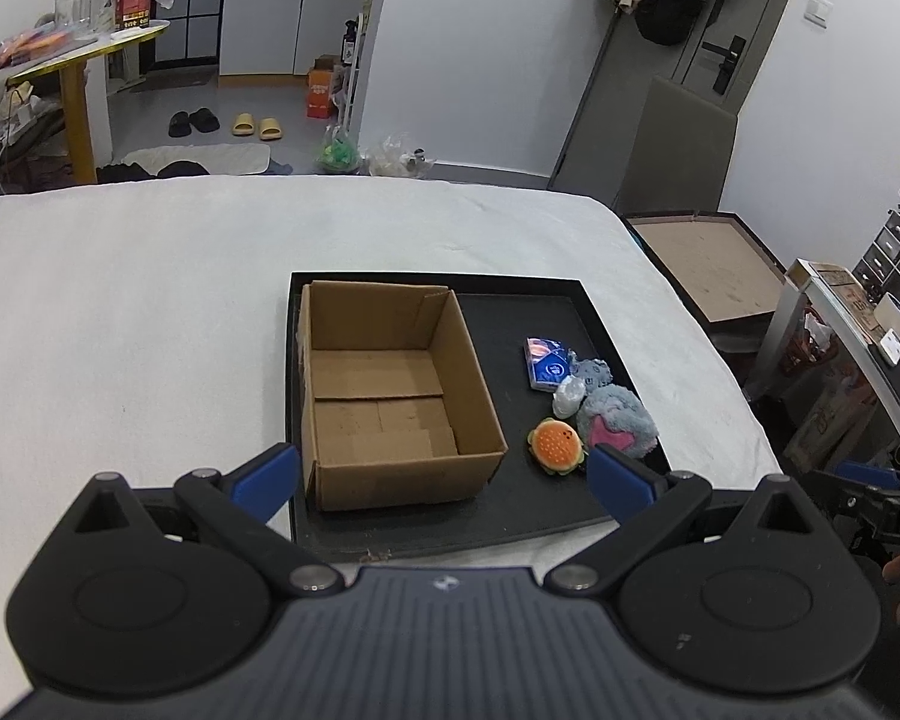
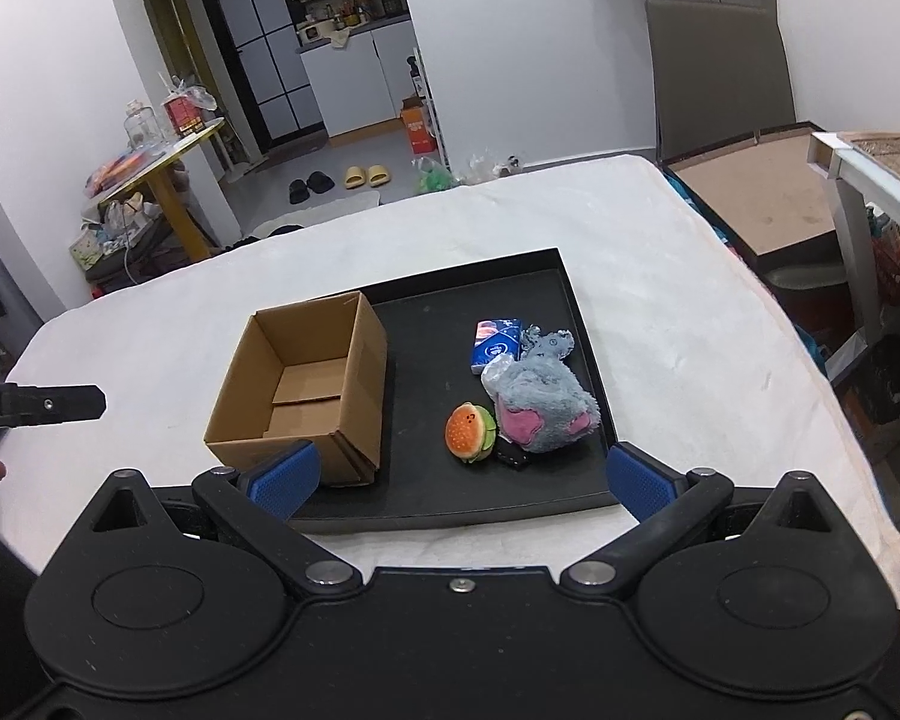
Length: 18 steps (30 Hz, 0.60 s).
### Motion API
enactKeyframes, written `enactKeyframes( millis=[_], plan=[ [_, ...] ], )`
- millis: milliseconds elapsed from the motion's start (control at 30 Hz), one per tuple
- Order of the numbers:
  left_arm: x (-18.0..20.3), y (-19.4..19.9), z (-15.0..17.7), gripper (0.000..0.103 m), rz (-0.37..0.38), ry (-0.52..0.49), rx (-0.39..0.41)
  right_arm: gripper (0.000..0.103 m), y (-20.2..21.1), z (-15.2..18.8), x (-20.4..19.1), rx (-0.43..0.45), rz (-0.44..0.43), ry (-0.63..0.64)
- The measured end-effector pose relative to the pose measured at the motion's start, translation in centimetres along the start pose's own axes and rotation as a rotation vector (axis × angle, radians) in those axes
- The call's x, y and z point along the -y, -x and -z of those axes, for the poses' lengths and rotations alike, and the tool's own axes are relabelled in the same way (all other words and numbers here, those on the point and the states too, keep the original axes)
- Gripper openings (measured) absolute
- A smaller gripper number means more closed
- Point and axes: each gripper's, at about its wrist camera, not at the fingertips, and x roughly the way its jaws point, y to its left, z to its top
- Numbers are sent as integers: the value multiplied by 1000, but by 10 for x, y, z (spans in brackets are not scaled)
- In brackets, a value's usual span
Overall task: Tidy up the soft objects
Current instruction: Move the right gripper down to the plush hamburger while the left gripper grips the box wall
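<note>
Both claws, left claw [image 1: 444,471] and right claw [image 2: 462,477], spread empty; open brown cardboard box [image 1: 390,390] ahead awaits orange burger plush [image 2: 470,432] ahead-right for packing.

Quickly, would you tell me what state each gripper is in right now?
Left gripper: open, holding nothing, above the near edge of the tray.
Right gripper: open, holding nothing.

Brown cardboard box [image 2: 297,387], black tray [image 2: 546,480], orange-green burger plush [image 2: 469,432], grey-pink fluffy plush [image 2: 546,411], blue tissue pack [image 2: 497,345].
</note>
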Motion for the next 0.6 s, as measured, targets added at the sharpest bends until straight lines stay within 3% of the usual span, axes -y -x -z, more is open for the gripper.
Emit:
enactKeyframes(
  millis=[467, 600],
  plan=[
    [-20, -36, -10, 101, 10, 6, -41, 102, -39, -5, 11, -25, -2, -21],
    [-25, -47, -15, 101, -23, -18, -29, 102, -52, -8, 12, -38, 1, -15]
  ],
)
